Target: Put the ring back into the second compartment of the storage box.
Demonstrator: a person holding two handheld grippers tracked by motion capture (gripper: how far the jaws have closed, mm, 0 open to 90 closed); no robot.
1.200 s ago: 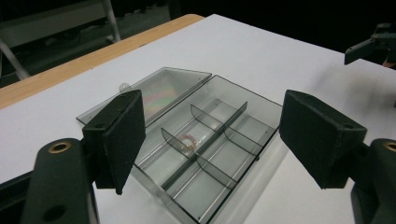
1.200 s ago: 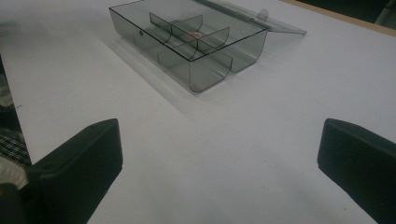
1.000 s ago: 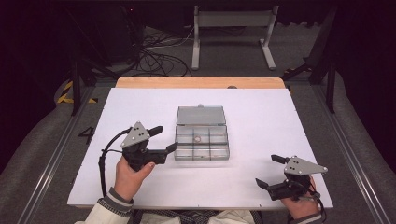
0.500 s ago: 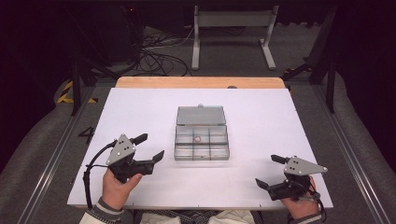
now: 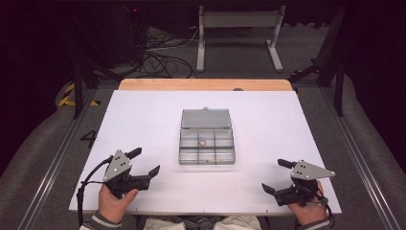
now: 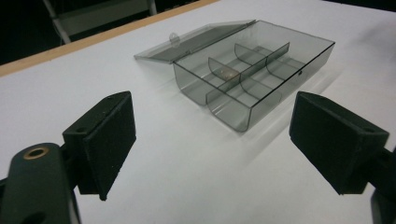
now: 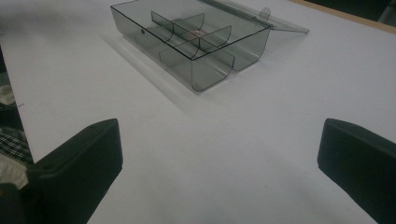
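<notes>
A clear grey compartment box [image 5: 207,146] lies mid-table with its lid [image 5: 206,118] folded flat behind it. A small pale object [image 5: 203,142] rests in a middle compartment [image 6: 227,73]. My left gripper [image 5: 144,161] hovers low at the table's front left, well short of the box [image 6: 252,79]; its jaws have just been opening and stand wide with nothing between them [image 6: 212,149]. My right gripper [image 5: 276,175] rests at the front right, open and empty [image 7: 219,163], pointing toward the box [image 7: 191,39].
The white table top [image 5: 143,115] has a wooden strip [image 5: 206,85] along its far edge. Beyond it stand a metal frame [image 5: 237,33] and floor cables [image 5: 158,52]. A person's plaid clothing [image 7: 11,149] sits at the near edge.
My left gripper has drawn back from beside the box toward the front left corner and sunk lower. Its jaws stand a little wider. The right gripper has kept still.
</notes>
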